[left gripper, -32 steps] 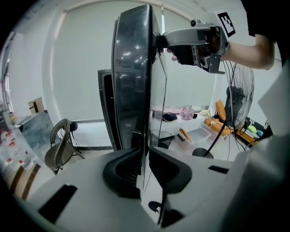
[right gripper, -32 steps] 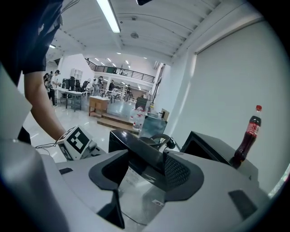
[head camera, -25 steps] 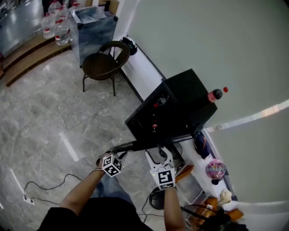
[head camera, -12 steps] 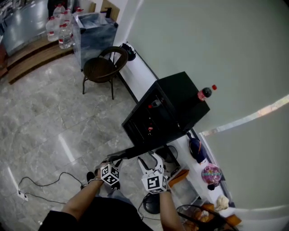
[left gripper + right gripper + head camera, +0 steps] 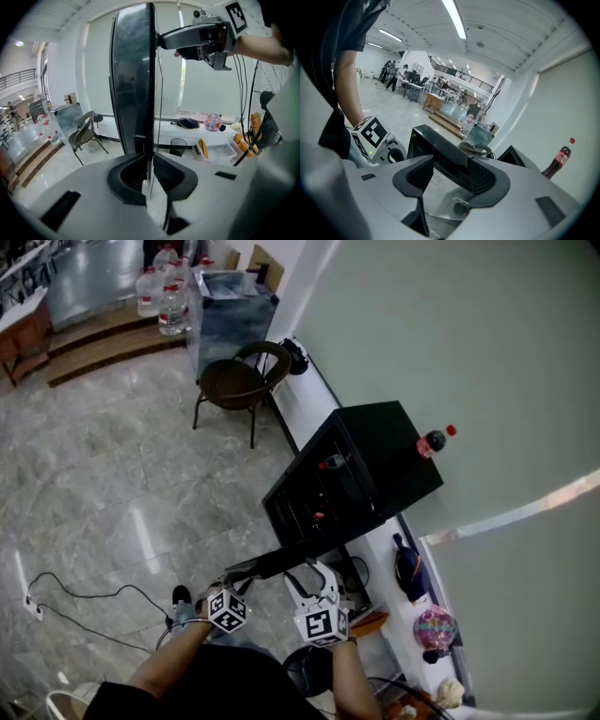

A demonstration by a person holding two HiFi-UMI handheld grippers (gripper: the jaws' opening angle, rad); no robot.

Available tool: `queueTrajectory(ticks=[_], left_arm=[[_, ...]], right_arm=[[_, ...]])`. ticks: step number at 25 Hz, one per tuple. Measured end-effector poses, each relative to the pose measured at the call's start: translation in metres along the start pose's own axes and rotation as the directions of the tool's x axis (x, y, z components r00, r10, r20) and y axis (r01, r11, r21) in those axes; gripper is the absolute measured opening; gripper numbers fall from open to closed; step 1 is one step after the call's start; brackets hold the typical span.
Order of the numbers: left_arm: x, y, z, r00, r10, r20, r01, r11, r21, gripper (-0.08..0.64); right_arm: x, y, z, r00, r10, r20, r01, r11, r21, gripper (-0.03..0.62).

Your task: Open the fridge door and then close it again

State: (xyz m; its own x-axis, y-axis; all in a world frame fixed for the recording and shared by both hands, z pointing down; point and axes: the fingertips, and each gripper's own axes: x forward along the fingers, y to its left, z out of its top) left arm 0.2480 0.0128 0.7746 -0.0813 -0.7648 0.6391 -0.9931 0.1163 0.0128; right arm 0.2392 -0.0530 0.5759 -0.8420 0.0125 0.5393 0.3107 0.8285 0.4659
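Fridge (image 5: 389,465) sits on low white worktop (image 5: 302,399); its door (image 5: 291,557) hangs wide open toward 7 o'clock. Left gripper (image 5: 231,577): fingers pinched nearly together on door's thin outer edge. Right gripper (image 5: 316,571): fingers clamped across its top rail. Risk, imo: narrow left pinch slips off, or a hard shove rocks fridge & topples bottle (image 5: 432,441) on top, 2 o'clock corner.

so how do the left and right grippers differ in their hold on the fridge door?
The left gripper has its jaws almost together, pinching a thin edge of the fridge door. The right gripper has its jaws wider, spanning the door's thick dark frame. In the head view, the left gripper sits at the door's free end and the right gripper nearer the fridge. Both are closed on the open door.
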Motion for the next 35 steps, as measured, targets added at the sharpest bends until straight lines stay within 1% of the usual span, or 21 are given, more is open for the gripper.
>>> queueTrajectory(ticks=[5, 11, 13, 17, 20, 23, 27, 35], left_arm=[[-0.004, -0.019, -0.002, 0.999, 0.032, 0.010, -0.031, 0.999, -0.023, 0.043], [-0.009, -0.036, -0.006, 0.999, 0.050, 0.013, -0.050, 0.998, -0.043, 0.043], [-0.008, -0.039, -0.005, 0.998, 0.056, 0.017, -0.055, 0.997, -0.047, 0.043], [-0.006, -0.038, -0.006, 0.998, 0.064, 0.010, -0.063, 0.996, -0.064, 0.041], [-0.006, -0.034, -0.005, 0.998, 0.062, 0.010, -0.061, 0.996, -0.063, 0.041], [-0.008, -0.026, -0.006, 0.999, 0.051, 0.011, -0.051, 0.997, -0.050, 0.041], [-0.005, -0.007, -0.003, 1.000, 0.016, 0.009, -0.016, 0.999, -0.033, 0.043], [0.004, 0.047, 0.004, 0.996, -0.087, -0.018, 0.087, 0.995, 0.042, 0.043]], right_arm=[[-0.013, 0.006, -0.001, 1.000, 0.024, 0.021, -0.024, 1.000, -0.013, 0.235], [-0.025, 0.014, -0.007, 0.999, 0.041, 0.023, -0.040, 0.999, -0.037, 0.233], [-0.027, 0.015, -0.011, 0.999, 0.042, 0.023, -0.041, 0.998, -0.044, 0.233], [-0.025, 0.012, -0.010, 0.999, 0.040, 0.034, -0.039, 0.999, -0.028, 0.233], [-0.024, 0.011, -0.007, 0.998, 0.041, 0.037, -0.040, 0.999, -0.020, 0.233], [-0.018, 0.013, -0.006, 0.998, 0.049, 0.032, -0.048, 0.998, -0.037, 0.233], [-0.004, 0.007, 0.000, 0.999, 0.046, 0.020, -0.046, 0.999, -0.028, 0.236], [0.035, -0.010, 0.017, 0.999, -0.032, -0.001, 0.032, 0.999, 0.033, 0.236]])
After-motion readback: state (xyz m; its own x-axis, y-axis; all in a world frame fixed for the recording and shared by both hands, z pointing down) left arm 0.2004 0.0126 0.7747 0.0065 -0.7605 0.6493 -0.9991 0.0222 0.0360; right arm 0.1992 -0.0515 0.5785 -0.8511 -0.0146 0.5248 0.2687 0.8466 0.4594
